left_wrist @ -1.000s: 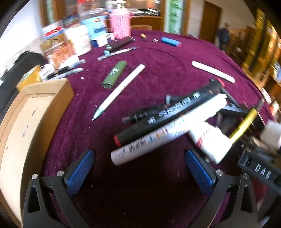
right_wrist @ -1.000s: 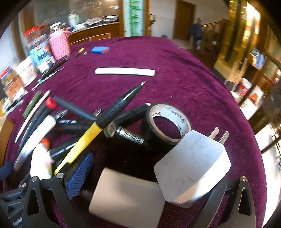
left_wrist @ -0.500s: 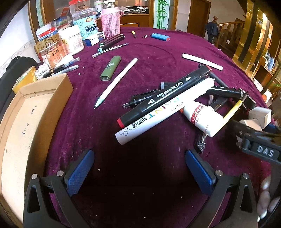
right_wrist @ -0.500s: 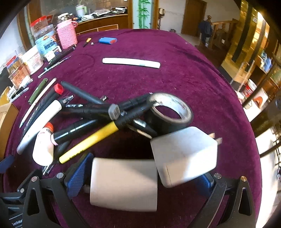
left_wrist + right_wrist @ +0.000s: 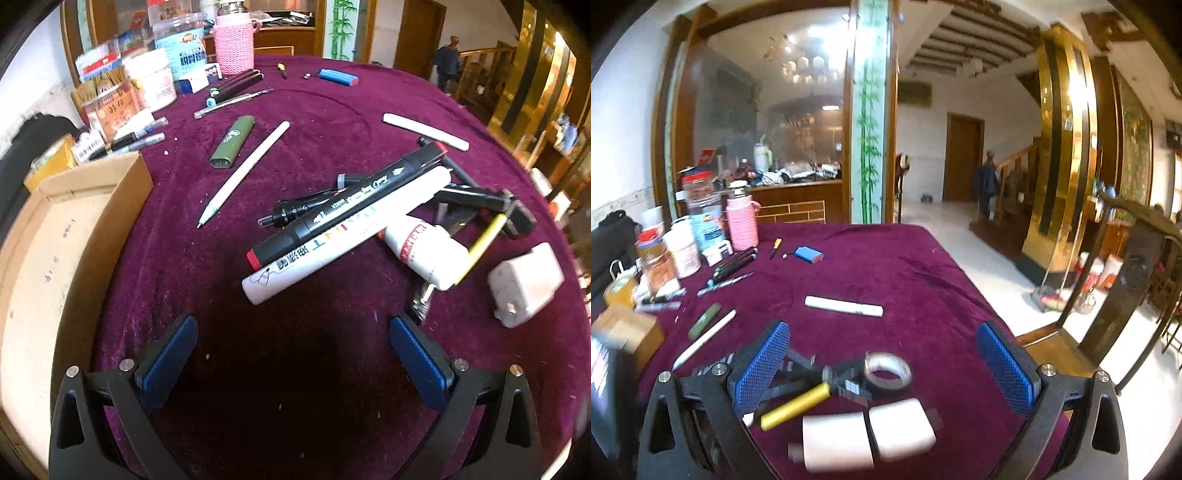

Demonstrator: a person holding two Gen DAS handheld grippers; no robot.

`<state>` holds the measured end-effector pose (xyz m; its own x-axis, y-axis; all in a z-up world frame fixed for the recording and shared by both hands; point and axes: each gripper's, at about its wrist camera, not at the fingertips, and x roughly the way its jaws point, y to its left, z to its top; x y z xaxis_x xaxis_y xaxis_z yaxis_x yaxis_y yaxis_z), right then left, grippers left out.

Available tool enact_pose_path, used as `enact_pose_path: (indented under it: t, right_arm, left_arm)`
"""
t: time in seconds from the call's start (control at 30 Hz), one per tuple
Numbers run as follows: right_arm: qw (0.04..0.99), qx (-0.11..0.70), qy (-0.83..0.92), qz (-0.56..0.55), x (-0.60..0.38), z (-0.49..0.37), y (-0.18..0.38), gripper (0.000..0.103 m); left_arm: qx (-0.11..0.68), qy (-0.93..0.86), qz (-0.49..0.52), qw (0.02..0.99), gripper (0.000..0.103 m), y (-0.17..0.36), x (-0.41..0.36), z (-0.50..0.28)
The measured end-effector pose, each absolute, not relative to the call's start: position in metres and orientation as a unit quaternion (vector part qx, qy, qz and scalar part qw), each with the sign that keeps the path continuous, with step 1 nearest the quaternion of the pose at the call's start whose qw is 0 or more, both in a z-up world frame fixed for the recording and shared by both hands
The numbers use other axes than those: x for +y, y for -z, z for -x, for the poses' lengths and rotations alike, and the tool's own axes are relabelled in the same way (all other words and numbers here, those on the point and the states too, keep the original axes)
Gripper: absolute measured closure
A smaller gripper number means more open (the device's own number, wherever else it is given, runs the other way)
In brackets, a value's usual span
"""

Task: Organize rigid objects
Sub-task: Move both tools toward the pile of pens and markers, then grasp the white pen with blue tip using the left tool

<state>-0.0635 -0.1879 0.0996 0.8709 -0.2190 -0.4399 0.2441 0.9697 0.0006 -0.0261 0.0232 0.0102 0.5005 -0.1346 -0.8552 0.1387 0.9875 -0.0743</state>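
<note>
A pile of markers lies on the purple cloth ahead of my left gripper (image 5: 291, 339), which is open and holds nothing. In the pile are a black marker with a red cap (image 5: 351, 206), a white marker (image 5: 343, 240), a white glue bottle (image 5: 424, 251) and a yellow pen (image 5: 480, 240). A white charger (image 5: 524, 284) rests to the right of the pile. My right gripper (image 5: 882, 350) is open and raised above the cloth. Below it lie a tape roll (image 5: 888, 371), the yellow pen (image 5: 796, 406) and two white chargers (image 5: 834, 439), blurred.
An open cardboard box (image 5: 74, 206) stands at the left. A green lighter (image 5: 232, 142), white pen (image 5: 243, 173), white strip (image 5: 424, 131) and blue battery (image 5: 338, 76) lie farther back. Jars and a pink bottle (image 5: 234, 40) crowd the far left. A wooden chair (image 5: 1126, 295) stands beyond the table's right edge.
My right gripper has lifted and tilted up from around the two chargers, and now looks across the room. It has left the left wrist view. The left gripper stays open.
</note>
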Motion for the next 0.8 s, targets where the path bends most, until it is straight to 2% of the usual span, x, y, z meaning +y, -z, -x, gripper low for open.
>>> enact_pose_path:
  t: [0.03, 0.1, 0.27, 0.33, 0.4, 0.8]
  right_arm:
    - [0.965, 0.231, 0.122, -0.041, -0.193, 0.044, -0.101, 0.001]
    - [0.958, 0.247, 0.127, -0.067, -0.201, 0.012, -0.099, 0.001]
    - [0.959, 0.235, 0.138, -0.077, -0.205, -0.009, -0.071, 0.001]
    - [0.949, 0.275, 0.136, -0.069, -0.205, -0.007, -0.050, 0.003]
    - [0.949, 0.281, 0.107, -0.096, -0.210, -0.010, -0.047, 0.004]
    - [0.953, 0.275, 0.088, -0.090, -0.201, -0.009, -0.053, 0.004]
  left_arm:
    - [0.493, 0.091, 0.020, 0.865, 0.009, -0.015, 0.030, 0.029]
    - [0.485, 0.116, 0.054, 0.865, 0.009, -0.026, 0.045, 0.035]
    - [0.430, 0.104, 0.051, 0.895, 0.009, -0.058, 0.077, 0.034]
    - [0.428, 0.099, 0.053, 0.897, 0.009, -0.061, 0.083, 0.020]
    - [0.426, 0.090, 0.036, 0.900, 0.009, -0.062, 0.082, 0.004]
    - [0.434, 0.056, -0.071, 0.896, 0.009, -0.048, 0.042, -0.060]
